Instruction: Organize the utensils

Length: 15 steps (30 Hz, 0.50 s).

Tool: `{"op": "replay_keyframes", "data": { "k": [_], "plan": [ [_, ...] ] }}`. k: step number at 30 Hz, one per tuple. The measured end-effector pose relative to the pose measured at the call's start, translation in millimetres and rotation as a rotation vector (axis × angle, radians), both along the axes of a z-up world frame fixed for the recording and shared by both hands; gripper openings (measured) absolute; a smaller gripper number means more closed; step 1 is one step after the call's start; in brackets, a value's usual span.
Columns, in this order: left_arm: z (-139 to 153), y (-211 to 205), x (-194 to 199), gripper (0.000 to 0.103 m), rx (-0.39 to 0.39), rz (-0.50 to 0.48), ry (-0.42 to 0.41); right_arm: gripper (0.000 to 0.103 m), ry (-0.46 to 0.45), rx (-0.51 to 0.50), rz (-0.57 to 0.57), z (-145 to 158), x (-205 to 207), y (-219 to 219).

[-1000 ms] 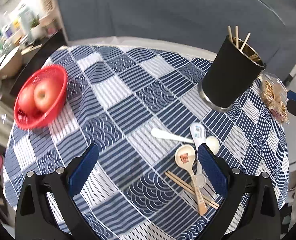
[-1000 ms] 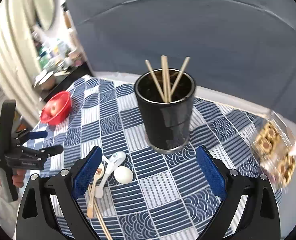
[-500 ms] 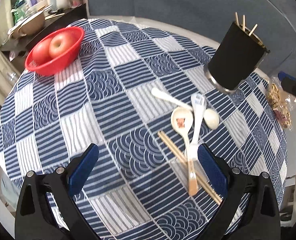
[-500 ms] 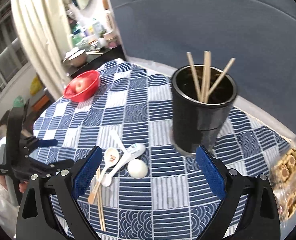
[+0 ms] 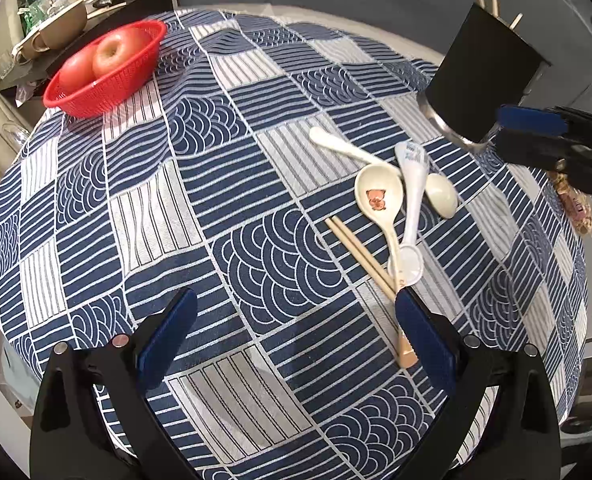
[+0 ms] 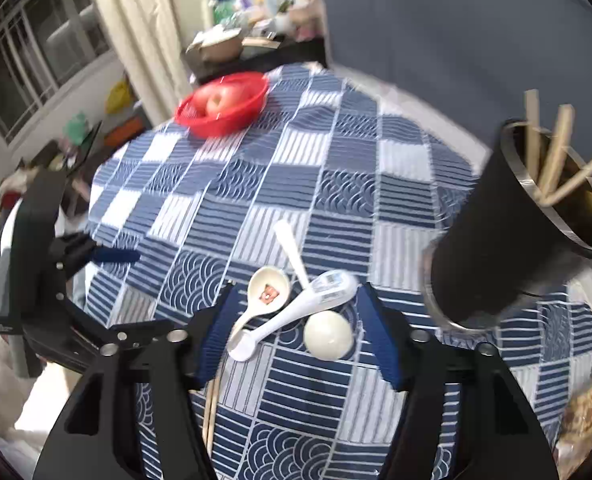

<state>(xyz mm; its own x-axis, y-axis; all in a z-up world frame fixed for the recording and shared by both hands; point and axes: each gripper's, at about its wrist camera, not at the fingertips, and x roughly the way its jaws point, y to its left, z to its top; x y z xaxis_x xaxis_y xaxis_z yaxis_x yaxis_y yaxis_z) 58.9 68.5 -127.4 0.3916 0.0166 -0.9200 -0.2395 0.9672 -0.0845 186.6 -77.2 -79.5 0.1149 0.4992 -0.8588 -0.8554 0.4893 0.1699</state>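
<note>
Three white spoons lie crossed on the checked tablecloth: one with a bear picture [image 5: 379,200] [image 6: 266,294], a labelled one [image 5: 411,200] [image 6: 303,304], and a plain one [image 5: 439,194] [image 6: 327,334]. A pair of wooden chopsticks [image 5: 359,254] [image 6: 212,404] lies beside them. A black holder cup [image 5: 483,80] [image 6: 507,240] holds several chopsticks. My left gripper [image 5: 292,338] is open and empty above the near table part. My right gripper [image 6: 299,332] is open, low over the spoons, straddling them.
A red basket with apples [image 5: 104,72] [image 6: 224,106] stands at the far left of the table. A packet of snacks [image 5: 575,208] [image 6: 591,408] lies at the right edge. A cluttered counter [image 5: 56,20] stands beyond the table.
My right gripper has swung left and down from in front of the cup to over the spoons. My left gripper has pulled back and risen, so more of the table shows.
</note>
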Motion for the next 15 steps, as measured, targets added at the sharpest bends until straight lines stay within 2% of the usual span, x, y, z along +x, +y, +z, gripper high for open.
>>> {"op": "replay_keyframes", "data": {
  "k": [8,15],
  "plan": [
    [-21,-1,8,0.097,-0.028,-0.025,0.053,0.038,0.031,-0.113,0.115,-44,10,41],
    [-26,-3,11,0.097,-0.017,-0.052,0.063,0.031,0.049,-0.165,0.190,-60,12,63]
  ]
}}
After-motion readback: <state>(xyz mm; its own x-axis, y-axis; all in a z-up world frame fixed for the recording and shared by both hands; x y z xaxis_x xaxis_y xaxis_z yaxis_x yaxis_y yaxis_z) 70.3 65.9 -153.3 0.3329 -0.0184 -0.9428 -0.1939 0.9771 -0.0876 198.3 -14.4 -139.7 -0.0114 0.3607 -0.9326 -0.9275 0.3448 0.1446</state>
